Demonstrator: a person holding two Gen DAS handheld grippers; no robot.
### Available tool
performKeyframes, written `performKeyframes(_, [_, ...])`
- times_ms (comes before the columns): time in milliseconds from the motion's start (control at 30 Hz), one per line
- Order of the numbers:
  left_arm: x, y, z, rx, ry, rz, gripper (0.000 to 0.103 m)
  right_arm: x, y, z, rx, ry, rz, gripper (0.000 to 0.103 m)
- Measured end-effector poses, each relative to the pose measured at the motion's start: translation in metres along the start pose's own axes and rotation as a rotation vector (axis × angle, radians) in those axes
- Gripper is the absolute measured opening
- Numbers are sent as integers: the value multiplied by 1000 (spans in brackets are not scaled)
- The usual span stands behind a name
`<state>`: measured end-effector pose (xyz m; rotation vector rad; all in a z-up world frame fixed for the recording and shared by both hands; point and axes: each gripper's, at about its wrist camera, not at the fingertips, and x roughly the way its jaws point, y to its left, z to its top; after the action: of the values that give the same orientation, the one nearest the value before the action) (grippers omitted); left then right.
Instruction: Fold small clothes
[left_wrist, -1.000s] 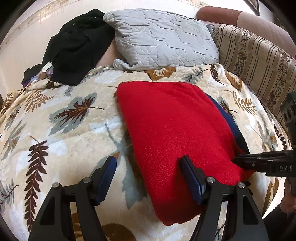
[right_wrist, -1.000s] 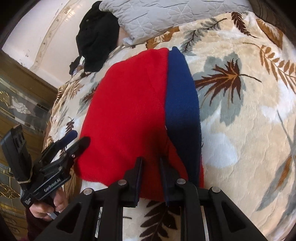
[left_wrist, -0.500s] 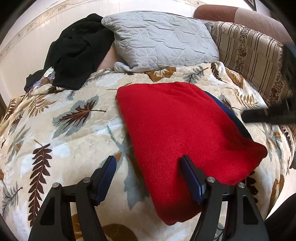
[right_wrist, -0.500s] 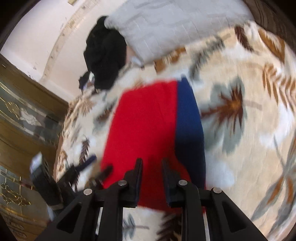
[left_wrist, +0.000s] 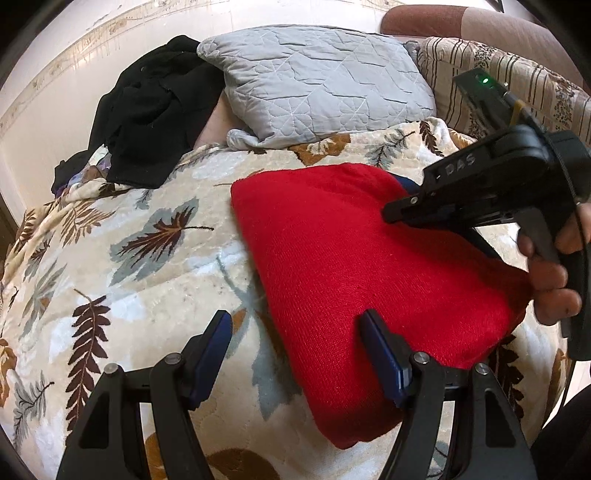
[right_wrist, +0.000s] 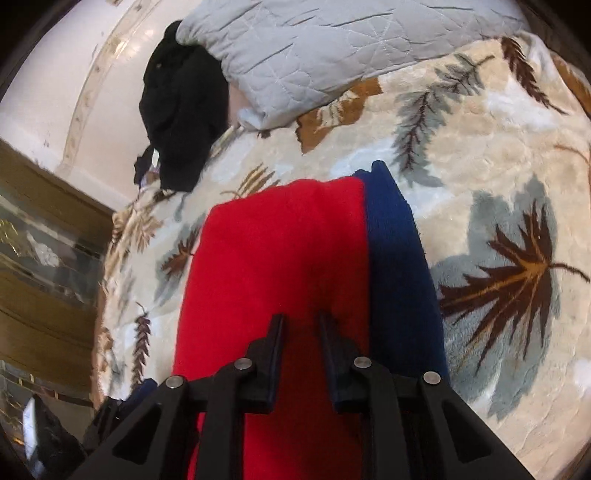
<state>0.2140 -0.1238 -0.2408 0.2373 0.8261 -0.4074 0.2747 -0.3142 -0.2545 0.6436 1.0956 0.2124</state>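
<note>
A folded red knit garment (left_wrist: 354, 258) with a navy blue band (right_wrist: 399, 266) along its right edge lies flat on the leaf-patterned blanket (left_wrist: 129, 266). My left gripper (left_wrist: 295, 328) is open and empty at the garment's near left corner, its right finger over the red cloth. My right gripper (right_wrist: 300, 325) hovers over the middle of the red cloth (right_wrist: 273, 280) with its jaws nearly closed and nothing between them. It also shows in the left wrist view (left_wrist: 391, 212), held by a hand above the garment's right side.
A grey quilted pillow (left_wrist: 317, 81) and a heap of black clothes (left_wrist: 155, 110) lie at the head of the bed. A striped cushion (left_wrist: 524, 88) stands at the right. A wooden cabinet (right_wrist: 40, 258) stands left of the bed.
My right gripper has let go of the garment's near right corner, risen, and moved forward over the middle of the red cloth. My left gripper has stayed put.
</note>
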Motion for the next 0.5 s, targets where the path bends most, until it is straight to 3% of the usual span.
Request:
performKeyframes(267, [-1, -3, 0, 3, -2, 18, 73, -25, 12, -4, -29, -99, -15, 25])
performKeyframes(400, [0, -3, 0, 9, -2, 22, 73, 1, 2, -5, -5, -6, -7, 26])
performKeyframes(500, [-1, -3, 0, 9, -3, 26, 73, -3, 9, -5, -42, -13, -23, 26])
